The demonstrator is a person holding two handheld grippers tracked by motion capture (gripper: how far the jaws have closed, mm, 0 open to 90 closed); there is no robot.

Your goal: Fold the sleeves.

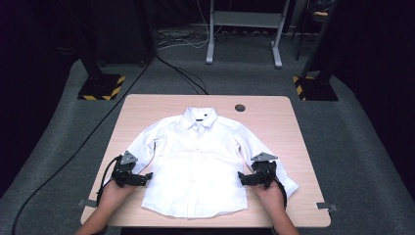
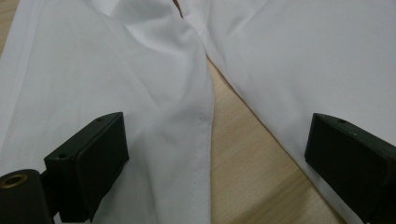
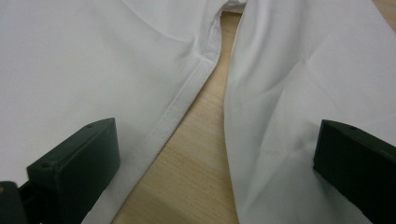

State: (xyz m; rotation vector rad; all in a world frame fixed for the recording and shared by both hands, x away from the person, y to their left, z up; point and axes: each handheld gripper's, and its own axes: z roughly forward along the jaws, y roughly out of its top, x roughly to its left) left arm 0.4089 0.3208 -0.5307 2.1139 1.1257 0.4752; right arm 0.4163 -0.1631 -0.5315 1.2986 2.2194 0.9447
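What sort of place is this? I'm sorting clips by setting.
Probably a lab or recording studio, not a home: a white shirt lies staged on a lone wooden table, with hazard-striped stand bases, loose floor cables and dark surroundings.

White shirt [image 1: 195,161] flat on table [image 1: 274,117], tools alongside

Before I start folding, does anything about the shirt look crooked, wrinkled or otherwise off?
Nothing stands out. The white shirt lies flat, buttoned, collar away from the person, sleeves angled down along the body. Only light creases show. Both grippers, left and right, are open beside it.
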